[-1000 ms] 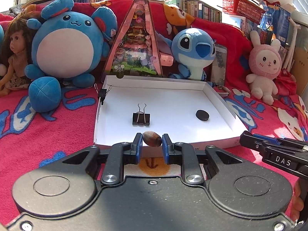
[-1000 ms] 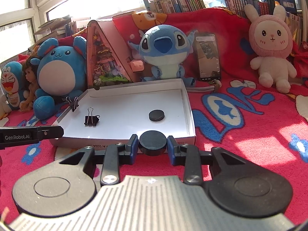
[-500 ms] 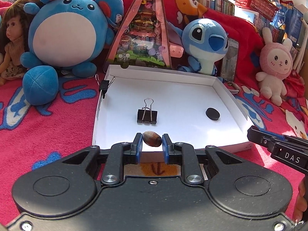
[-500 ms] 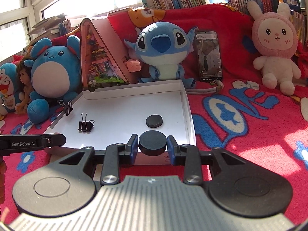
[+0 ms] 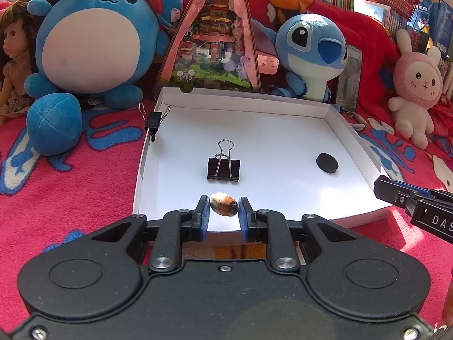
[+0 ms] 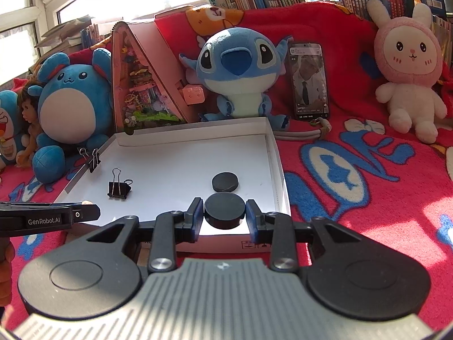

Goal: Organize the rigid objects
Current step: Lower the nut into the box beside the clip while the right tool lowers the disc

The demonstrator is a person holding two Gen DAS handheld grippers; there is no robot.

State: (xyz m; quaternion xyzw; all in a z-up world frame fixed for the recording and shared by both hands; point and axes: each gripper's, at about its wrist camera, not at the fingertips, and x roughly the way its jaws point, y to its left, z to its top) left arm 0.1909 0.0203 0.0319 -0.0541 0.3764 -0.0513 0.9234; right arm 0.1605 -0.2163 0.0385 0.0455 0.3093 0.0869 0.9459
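My left gripper [image 5: 224, 208] is shut on a small brown oval stone [image 5: 223, 208], held over the near edge of the white tray [image 5: 283, 187]. In the tray lie a black binder clip [image 5: 223, 167] and a black disc [image 5: 327, 163]; a second binder clip [image 5: 153, 120] is clipped on the tray's left wall. My right gripper [image 6: 224, 210] is shut on a thick black disc [image 6: 224, 209] above the tray's near right part [image 6: 181, 153], just short of the other black disc [image 6: 225, 181]. Each gripper's side shows in the other view: the right gripper [image 5: 416, 206], the left gripper [image 6: 48, 218].
Plush toys line the back on a red blanket: a round blue one [image 5: 93, 39], a blue alien one [image 5: 311, 53], a pink rabbit [image 5: 416, 90], a doll [image 5: 14, 56]. A triangular toy box [image 5: 215, 36] stands behind the tray. A phone [image 6: 310, 80] leans at the back right.
Both grippers have moved forward over the tray's near edge, each still holding its object. The left one has also sunk a little.
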